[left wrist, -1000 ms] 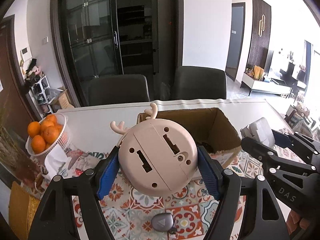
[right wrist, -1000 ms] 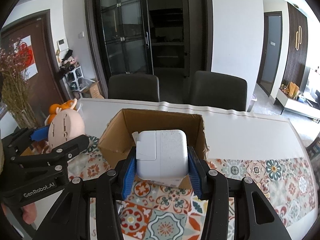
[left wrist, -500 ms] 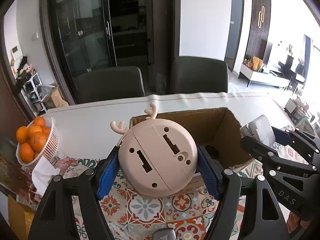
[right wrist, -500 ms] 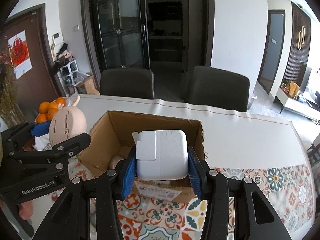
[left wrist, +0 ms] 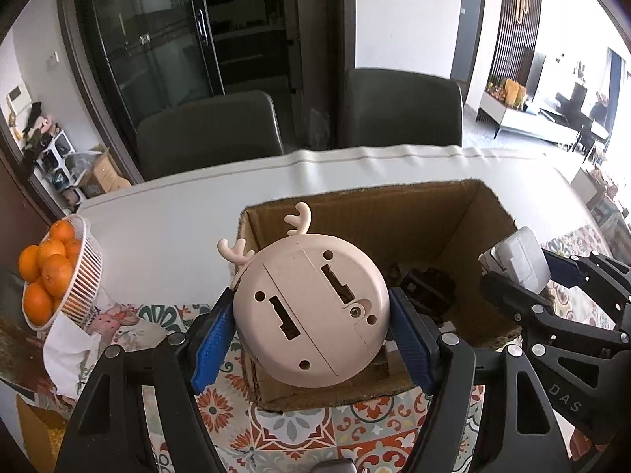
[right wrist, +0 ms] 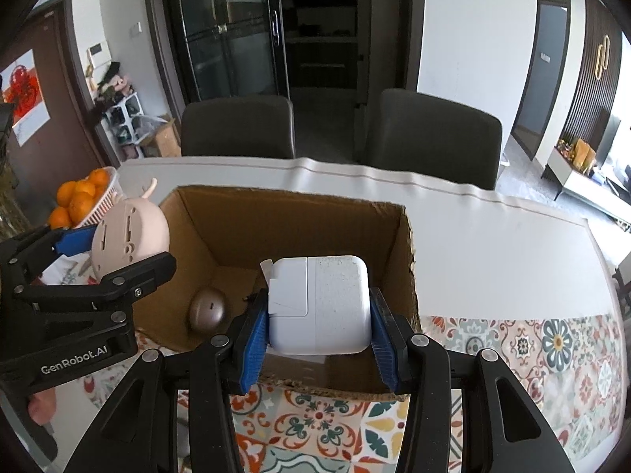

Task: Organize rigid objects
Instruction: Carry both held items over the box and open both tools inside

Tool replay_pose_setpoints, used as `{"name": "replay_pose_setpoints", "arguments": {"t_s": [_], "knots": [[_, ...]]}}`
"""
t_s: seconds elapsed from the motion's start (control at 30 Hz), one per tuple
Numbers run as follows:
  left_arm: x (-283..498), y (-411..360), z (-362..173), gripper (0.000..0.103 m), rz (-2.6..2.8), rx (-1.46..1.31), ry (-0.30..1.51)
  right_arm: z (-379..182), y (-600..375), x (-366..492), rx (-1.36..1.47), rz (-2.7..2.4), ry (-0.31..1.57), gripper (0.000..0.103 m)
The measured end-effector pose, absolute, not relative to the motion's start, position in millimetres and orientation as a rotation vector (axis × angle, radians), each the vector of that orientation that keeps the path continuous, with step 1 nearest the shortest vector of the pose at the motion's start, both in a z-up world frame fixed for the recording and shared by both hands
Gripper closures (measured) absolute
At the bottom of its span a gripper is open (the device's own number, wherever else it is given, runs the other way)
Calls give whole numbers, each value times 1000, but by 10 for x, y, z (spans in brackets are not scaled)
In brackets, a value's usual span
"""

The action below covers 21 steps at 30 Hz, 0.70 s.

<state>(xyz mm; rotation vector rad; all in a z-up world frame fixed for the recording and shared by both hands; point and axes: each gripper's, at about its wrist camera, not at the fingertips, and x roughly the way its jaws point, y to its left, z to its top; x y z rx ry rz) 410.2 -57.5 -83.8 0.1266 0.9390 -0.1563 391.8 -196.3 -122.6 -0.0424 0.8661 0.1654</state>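
My left gripper (left wrist: pixel 311 327) is shut on a round pink toy with small antlers (left wrist: pixel 311 311), its flat back facing the camera, held over the near left part of an open cardboard box (left wrist: pixel 394 213). My right gripper (right wrist: pixel 315 327) is shut on a white power adapter (right wrist: pixel 319 307), held over the same cardboard box (right wrist: pixel 299 216) near its front wall. In the right wrist view a small round bronze object (right wrist: pixel 208 309) lies on the box floor, and the left gripper with the pink toy (right wrist: pixel 126 236) shows at the left. Dark items (left wrist: pixel 426 287) lie inside the box.
A white basket of oranges (left wrist: pixel 55 276) stands at the table's left edge on crumpled white paper. A patterned tile mat (right wrist: pixel 532 347) covers the near table, with a white table surface (right wrist: pixel 493 236) beyond. Two dark chairs (right wrist: pixel 434 134) stand behind the table.
Both grippers have moved forward and down, from in front of the box to over its opening, still holding the toy and the adapter. The box interior and bronze object have come into view.
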Motion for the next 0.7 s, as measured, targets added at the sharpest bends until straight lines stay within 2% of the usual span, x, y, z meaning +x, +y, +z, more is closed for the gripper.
{"name": "replay_pose_setpoints", "arguments": {"t_s": [0.23, 0.33, 0.4, 0.5, 0.63, 0.7], "knots": [[4134, -592, -984, 28, -148, 127, 990, -1369, -1981, 3988, -42, 160, 905, 56], [4104, -578, -952, 20, -124, 142, 967, -1392, -1985, 3986, -43, 159, 910, 56], [4076, -545, -918, 20, -94, 152, 950, -1398, -1977, 3981, -42, 159, 914, 56], [3994, -467, -854, 9, -30, 158, 915, -1390, -1959, 3977, -43, 160, 910, 56], [3903, -353, -785, 7, 34, 157, 889, -1372, -1897, 3989, -57, 164, 901, 56], [3872, -289, -756, 6, 55, 148, 884, -1353, -1871, 3979, -67, 149, 898, 42]]}}
